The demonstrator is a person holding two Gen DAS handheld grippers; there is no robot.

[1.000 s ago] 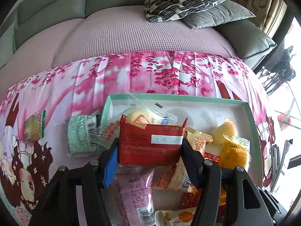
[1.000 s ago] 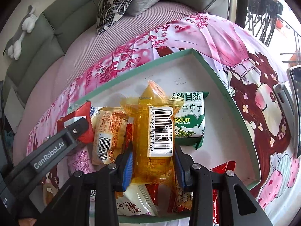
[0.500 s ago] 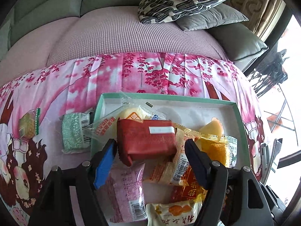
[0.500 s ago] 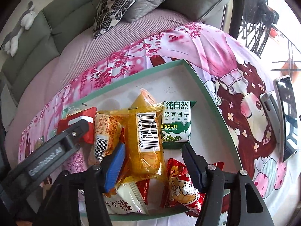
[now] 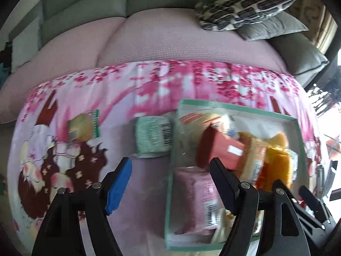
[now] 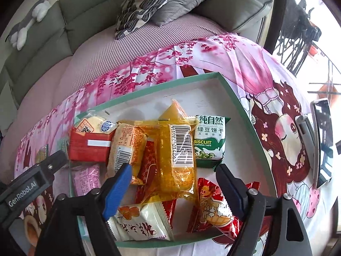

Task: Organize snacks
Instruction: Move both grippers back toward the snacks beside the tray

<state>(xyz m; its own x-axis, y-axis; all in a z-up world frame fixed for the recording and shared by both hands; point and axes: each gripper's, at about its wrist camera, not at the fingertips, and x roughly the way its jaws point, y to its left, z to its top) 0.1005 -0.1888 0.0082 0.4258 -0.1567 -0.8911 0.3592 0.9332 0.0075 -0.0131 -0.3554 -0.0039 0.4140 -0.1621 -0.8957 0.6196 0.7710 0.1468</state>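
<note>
A shallow green-rimmed tray [image 6: 149,89] on the pink cloth holds several snack packets. The yellow barcode packet [image 6: 177,149] lies on the pile, under and between the jaws of my right gripper [image 6: 173,167], which are opening and do not touch it. The red packet [image 5: 219,147] [image 6: 89,149] rests at the tray's left end. My left gripper [image 5: 170,162] stands open and empty over the tray's left rim [image 5: 234,106]. Outside the tray lie a green patterned packet [image 5: 151,136] and a small cake packet [image 5: 83,128].
A green biscuit packet [image 6: 210,140], a pink packet [image 5: 191,196] and red-and-white packets also lie in the tray. A phone [image 6: 322,138] lies on the cloth to the right. Behind is a sofa with patterned pillows [image 6: 149,2]. The left gripper's body [image 6: 36,179] shows at left.
The left gripper let go of the red packet, which dropped into the tray, and swung left. The right gripper opened off the yellow packet, which now lies on the pile.
</note>
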